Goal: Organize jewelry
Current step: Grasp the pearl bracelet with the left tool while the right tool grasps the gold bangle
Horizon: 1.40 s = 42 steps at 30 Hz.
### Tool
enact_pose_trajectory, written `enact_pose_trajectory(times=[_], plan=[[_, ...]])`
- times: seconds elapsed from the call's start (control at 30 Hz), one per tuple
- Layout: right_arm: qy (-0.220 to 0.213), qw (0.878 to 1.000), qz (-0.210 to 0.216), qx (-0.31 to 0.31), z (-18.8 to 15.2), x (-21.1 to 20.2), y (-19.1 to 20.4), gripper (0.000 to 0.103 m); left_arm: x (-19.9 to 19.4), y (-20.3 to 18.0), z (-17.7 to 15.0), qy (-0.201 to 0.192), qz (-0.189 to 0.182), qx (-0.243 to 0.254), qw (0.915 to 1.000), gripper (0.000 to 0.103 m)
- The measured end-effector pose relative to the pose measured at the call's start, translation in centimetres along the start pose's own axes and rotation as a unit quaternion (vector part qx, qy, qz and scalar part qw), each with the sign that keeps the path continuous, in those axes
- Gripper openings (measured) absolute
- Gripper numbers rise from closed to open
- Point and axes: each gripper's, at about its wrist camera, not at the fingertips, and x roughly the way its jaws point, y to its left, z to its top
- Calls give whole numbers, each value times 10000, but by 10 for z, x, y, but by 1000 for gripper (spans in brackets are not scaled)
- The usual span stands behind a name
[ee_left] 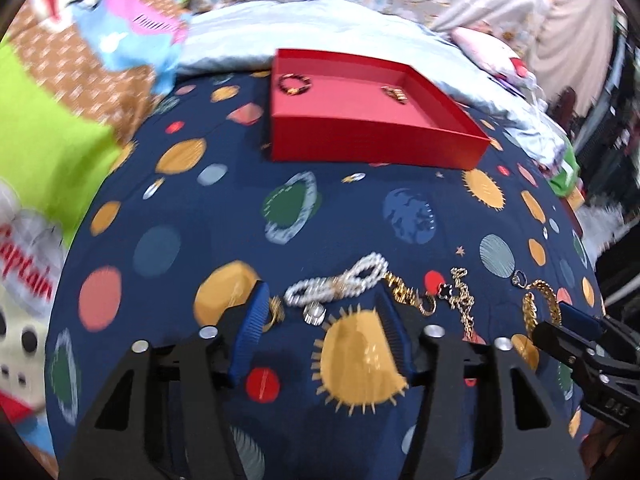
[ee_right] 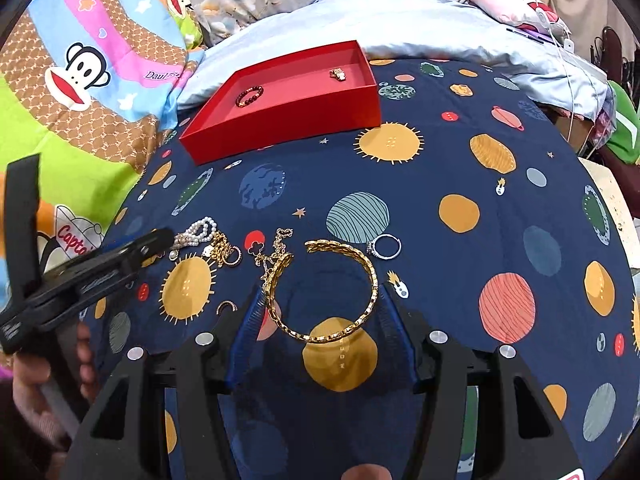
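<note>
Left gripper [ee_left: 324, 312]: jaws part open, nothing held; the pearl bracelet [ee_left: 340, 286] lies just ahead of the tips, long axis running across them.
Right gripper [ee_right: 320, 304]: part open, straddling the gold bangle [ee_right: 324, 292] (pads not visibly pressing), its gap facing away toward the tray [ee_right: 288, 120].
Nearer hand: left for pearls, right for bangle.
Tray: well beyond, holding a bead bracelet [ee_right: 249, 96] and a small gold piece [ee_right: 338, 73].
Views: the right shows a silver ring [ee_right: 384, 246] plainly; the left is blurred.
</note>
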Motion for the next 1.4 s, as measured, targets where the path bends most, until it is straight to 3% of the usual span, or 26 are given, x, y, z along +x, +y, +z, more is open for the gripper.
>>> enact_pose_trajectory(times=[0.13,0.27,0.4,0.57,0.73,1.03,1.4], plan=[[-15,10000,5,23,1,-3,-1,56,7,-5,5,-132,-196,508,9984,50],[-10,10000,16,37,2,-3,-2,56,20,-8,4,14,-466,819,9956,39],[-7,10000,27,27,2,-3,-2,56,32,-10,-2,139,-488,914,9945,32],[0,10000,34,23,2,-3,-1,56,28,-9,-9,129,-584,725,9956,16],[-3,10000,55,6,1,-3,2,56,20,-8,-17,159,-644,431,9969,12],[-65,9999,113,-79,-2,-11,8,56,-10,-10,-26,105,-661,-93,9977,12],[-327,9987,281,-271,8,-35,22,56,-58,-17,-8,-147,-520,-128,9985,12]])
